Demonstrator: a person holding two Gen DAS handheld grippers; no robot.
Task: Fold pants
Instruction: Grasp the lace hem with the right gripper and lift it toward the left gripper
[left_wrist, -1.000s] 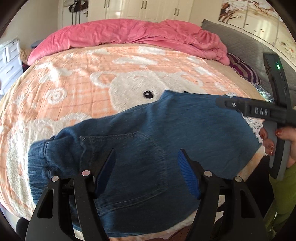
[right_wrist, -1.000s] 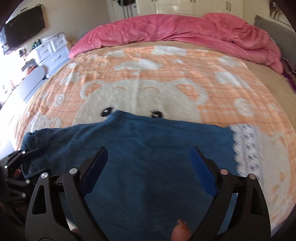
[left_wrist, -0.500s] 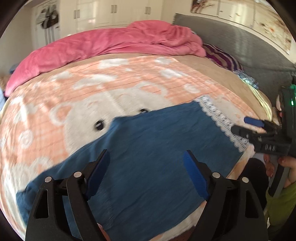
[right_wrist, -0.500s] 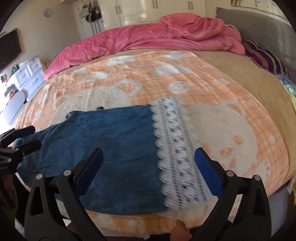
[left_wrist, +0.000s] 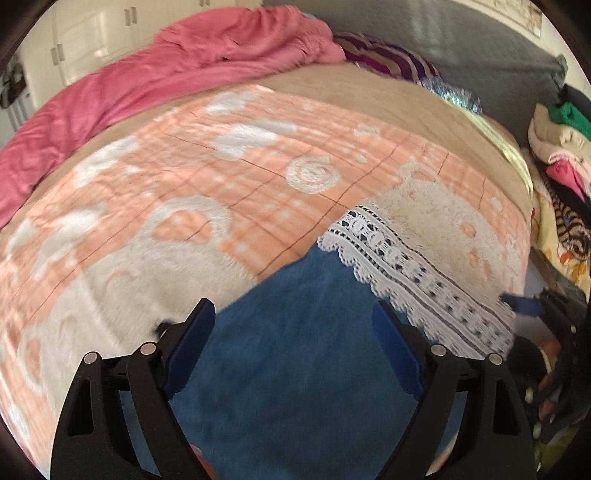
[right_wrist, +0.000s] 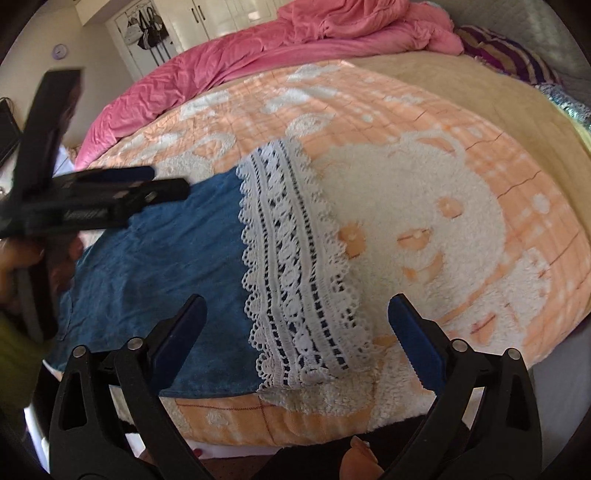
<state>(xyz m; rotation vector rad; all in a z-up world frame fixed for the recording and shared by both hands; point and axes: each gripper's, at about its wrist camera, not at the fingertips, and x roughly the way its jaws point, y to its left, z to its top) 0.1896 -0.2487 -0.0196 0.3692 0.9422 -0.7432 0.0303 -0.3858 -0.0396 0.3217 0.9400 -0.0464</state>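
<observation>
From my left wrist, my left gripper hangs over the blue pants on the bed, fingers opening, gripping nothing. From my right wrist, my right gripper is closing, empty, above the lace hem.

Almost nothing here can be read. The one trace of lettering is a pale mark on the side of the left gripper, seen from the right wrist view at the left of the scene; it is smeared by blur and no letter can be made out. The round wall clock far off at the left is too small for its face to show any numbers. The orange blanket carries only bear figures and a checked pattern, no words. The pants show no label or tag.
</observation>
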